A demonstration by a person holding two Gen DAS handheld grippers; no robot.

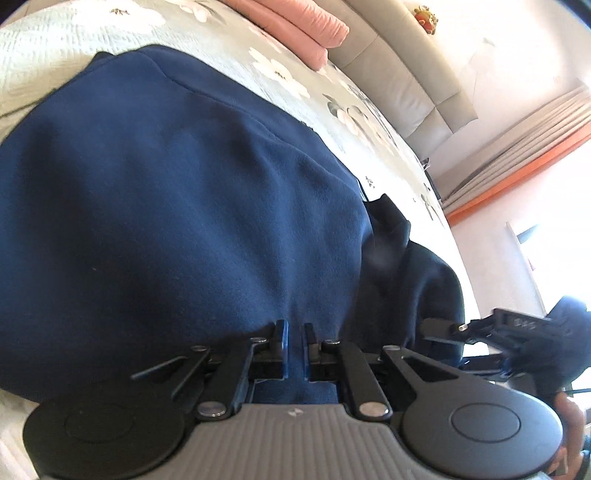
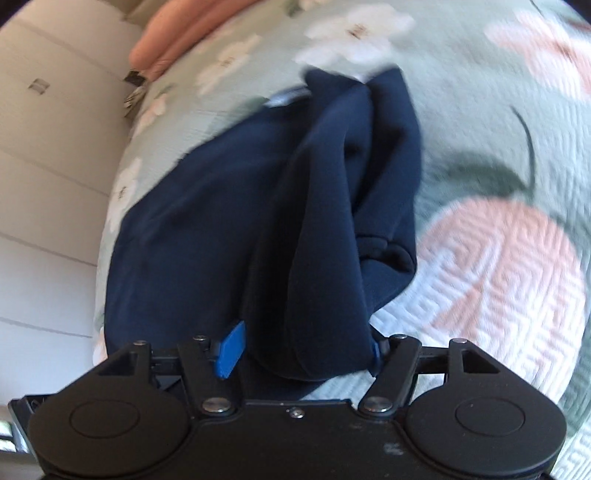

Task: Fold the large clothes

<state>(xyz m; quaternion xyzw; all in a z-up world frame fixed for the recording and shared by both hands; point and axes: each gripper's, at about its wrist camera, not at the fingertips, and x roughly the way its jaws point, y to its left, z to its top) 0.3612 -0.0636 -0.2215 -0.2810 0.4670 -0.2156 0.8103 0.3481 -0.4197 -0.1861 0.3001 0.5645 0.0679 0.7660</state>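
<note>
**Mia:** Folding that big blue top (image 1: 177, 206) looked hard. Where was it?

**Tom:** It lay on the flowery bed cover (image 2: 498, 258), bunched up on one side. The left gripper (image 1: 294, 345) had its jaws nearly closed, with a thin bit of blue cloth pinched between them.

**Mia:** And the other one?

**Tom:** The right gripper (image 2: 306, 349) had its jaws wide apart. A thick roll of the top sat between them, but the blue pads (image 2: 232, 349) did not seem to squeeze it.

**Mia:** So how could the fold go well?

**Tom:** I think the left one needed to keep its hold tight, and the right one needed to close on one edge only, not the whole fat roll. Then both could pull the cloth flat.

**Mia:** Was anything in the way?

**Tom:** A pink pillow (image 1: 295, 26) sat far up the bed, well apart from the top. The two grippers were close together, so they could bump.
</note>
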